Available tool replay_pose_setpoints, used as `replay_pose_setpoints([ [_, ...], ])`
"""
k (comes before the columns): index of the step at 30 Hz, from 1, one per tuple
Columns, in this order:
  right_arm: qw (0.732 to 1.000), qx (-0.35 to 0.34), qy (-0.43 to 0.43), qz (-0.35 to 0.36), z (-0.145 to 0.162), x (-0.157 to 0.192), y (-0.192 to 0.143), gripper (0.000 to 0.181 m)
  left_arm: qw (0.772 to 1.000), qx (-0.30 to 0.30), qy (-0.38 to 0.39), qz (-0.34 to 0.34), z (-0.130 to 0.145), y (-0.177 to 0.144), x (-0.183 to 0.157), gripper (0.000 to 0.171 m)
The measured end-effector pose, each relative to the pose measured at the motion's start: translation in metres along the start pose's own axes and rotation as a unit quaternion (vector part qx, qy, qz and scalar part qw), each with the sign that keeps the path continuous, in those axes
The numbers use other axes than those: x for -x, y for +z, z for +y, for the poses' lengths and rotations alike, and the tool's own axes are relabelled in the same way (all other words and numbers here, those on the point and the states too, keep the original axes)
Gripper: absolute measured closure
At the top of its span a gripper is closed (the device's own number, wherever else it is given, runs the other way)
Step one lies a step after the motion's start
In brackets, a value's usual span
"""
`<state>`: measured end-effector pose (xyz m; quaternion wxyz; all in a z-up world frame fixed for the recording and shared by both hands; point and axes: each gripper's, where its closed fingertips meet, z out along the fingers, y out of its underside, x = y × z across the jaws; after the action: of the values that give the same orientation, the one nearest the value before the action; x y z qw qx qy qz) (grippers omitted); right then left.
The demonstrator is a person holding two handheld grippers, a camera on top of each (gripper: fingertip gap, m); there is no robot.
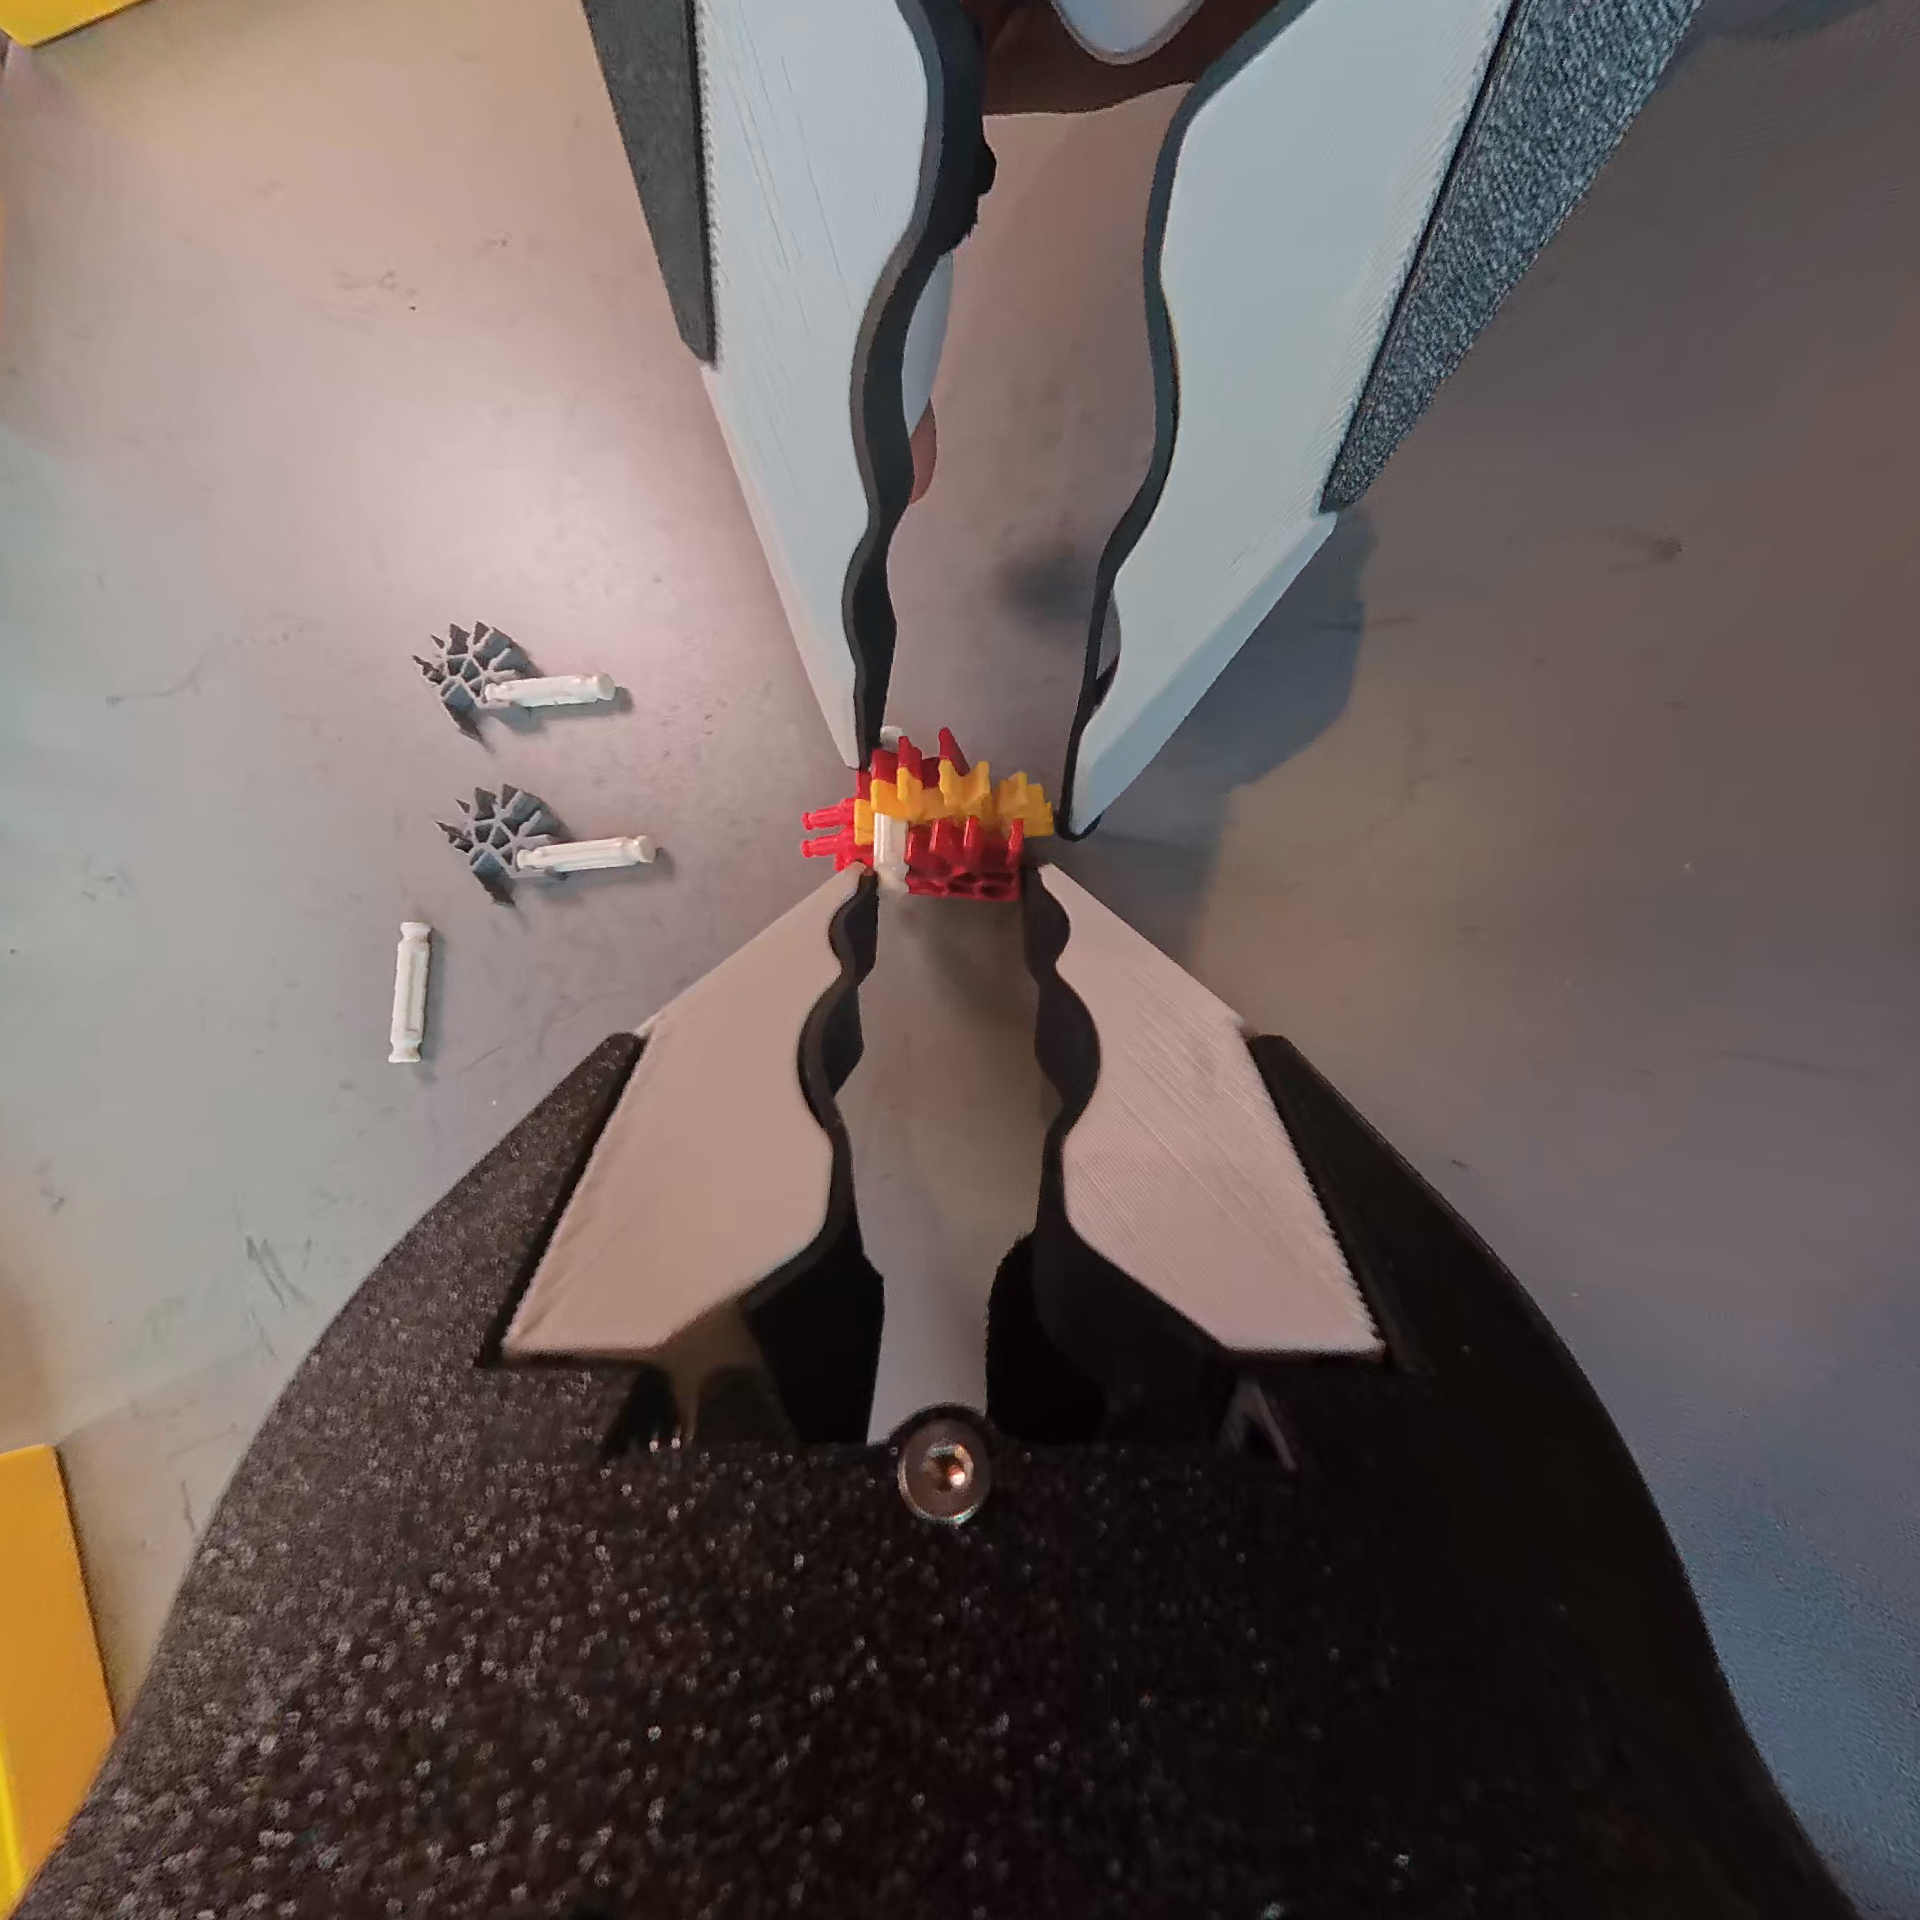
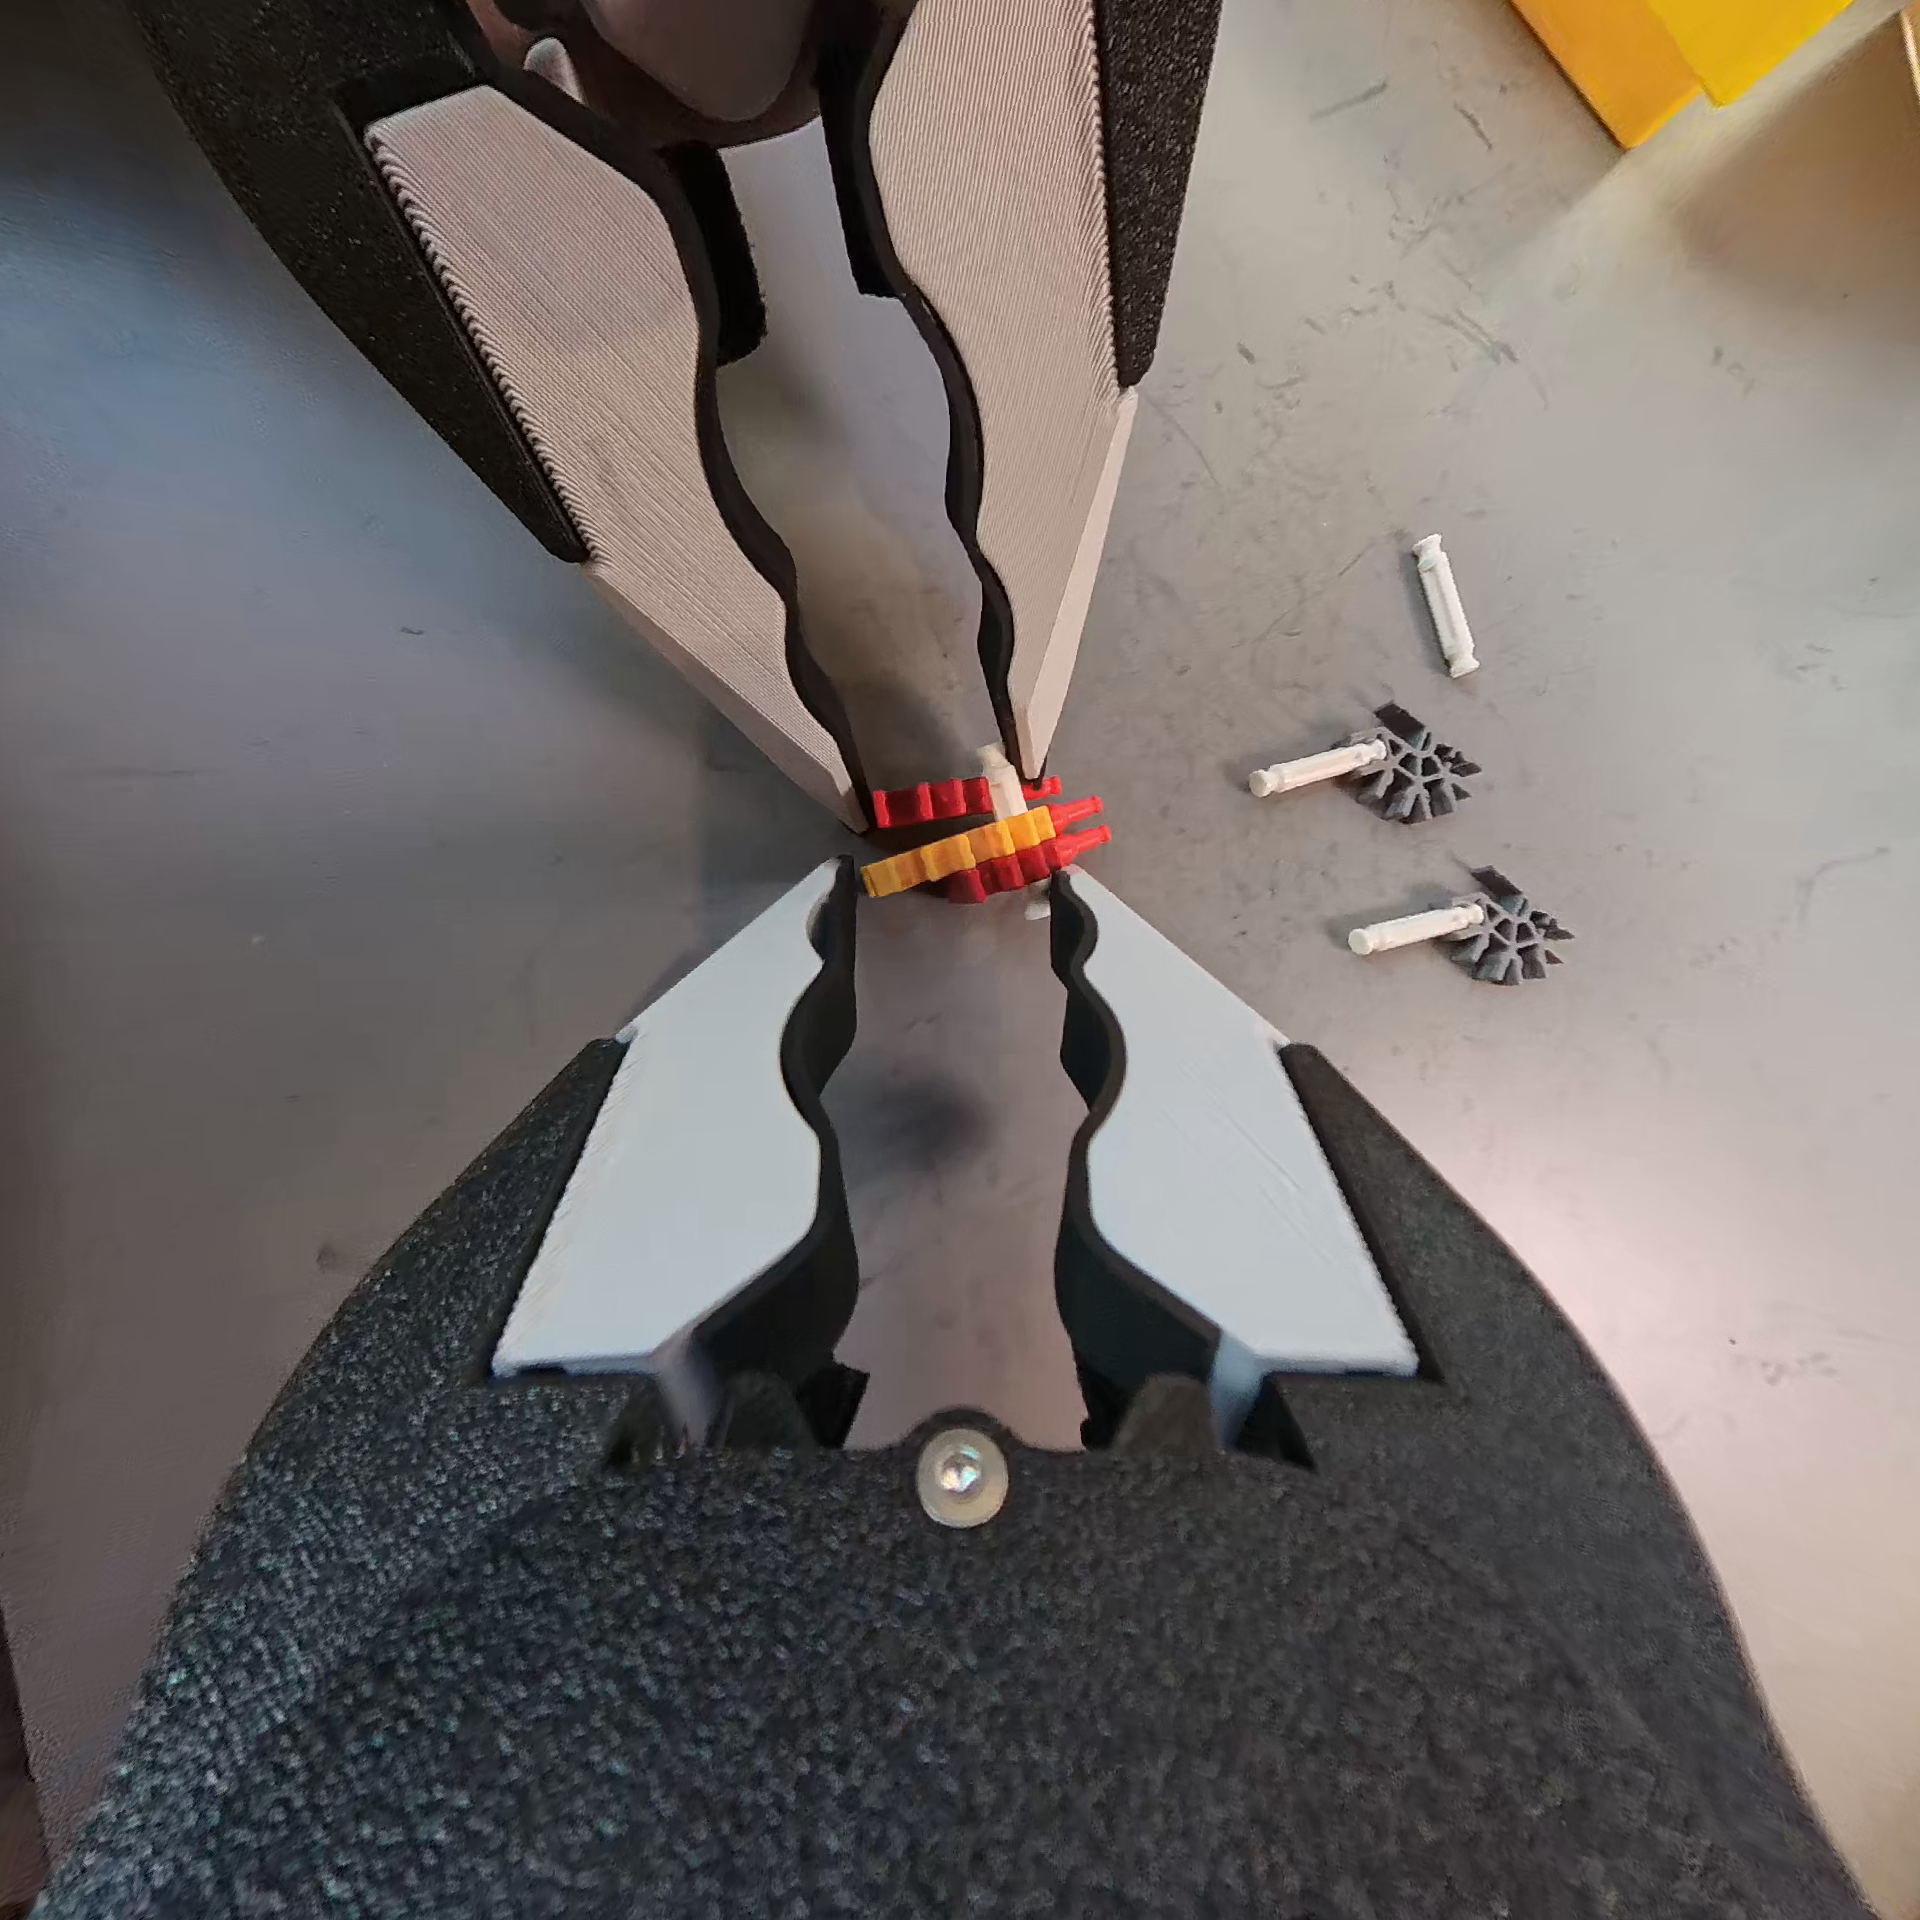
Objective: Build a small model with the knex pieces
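A small cluster of red and yellow toothed connectors (image 1: 940,816) with a short white rod (image 1: 888,847) through it is held just above the grey table between both grippers. My left gripper (image 1: 948,881) comes from below in its view and is shut on the red connector at the cluster's near side. My right gripper (image 1: 966,790) faces it from the top, shut on the far side. In the right wrist view, my right gripper (image 2: 951,878) clamps the yellow and red layer of the cluster (image 2: 977,847), and the left gripper (image 2: 945,798) clamps the red piece behind it.
Two dark grey fan-shaped connectors, each with a white rod plugged in, lie on the table (image 1: 488,675) (image 1: 509,836), with a loose white rod (image 1: 408,992) beside them. They also show in the right wrist view (image 2: 1418,774) (image 2: 1507,940) (image 2: 1444,605). A yellow box (image 2: 1683,52) stands at the table's edge. Both grippers' tips are close together, under 4 cm apart.
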<state>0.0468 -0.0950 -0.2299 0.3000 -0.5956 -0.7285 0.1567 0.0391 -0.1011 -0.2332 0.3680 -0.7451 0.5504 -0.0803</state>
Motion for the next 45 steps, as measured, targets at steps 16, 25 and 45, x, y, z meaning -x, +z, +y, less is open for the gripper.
replay_pose_setpoints([
  [16,0.999,-0.025,-0.001,0.044,-0.0031,-0.0004,0.0031,0.148,0.999,-0.008,-0.02,-0.045,0.0003,-0.0003,0.0022,0.142],
  [25,0.999,-0.009,0.002,0.035,-0.0031,-0.0008,0.0034,0.148,0.996,-0.007,-0.001,-0.087,0.0003,-0.0024,0.0048,0.138],
  [45,0.999,-0.045,0.002,0.029,-0.0083,-0.0015,0.0058,0.149,0.994,-0.017,-0.101,-0.028,0.007,-0.003,0.0045,0.144],
])
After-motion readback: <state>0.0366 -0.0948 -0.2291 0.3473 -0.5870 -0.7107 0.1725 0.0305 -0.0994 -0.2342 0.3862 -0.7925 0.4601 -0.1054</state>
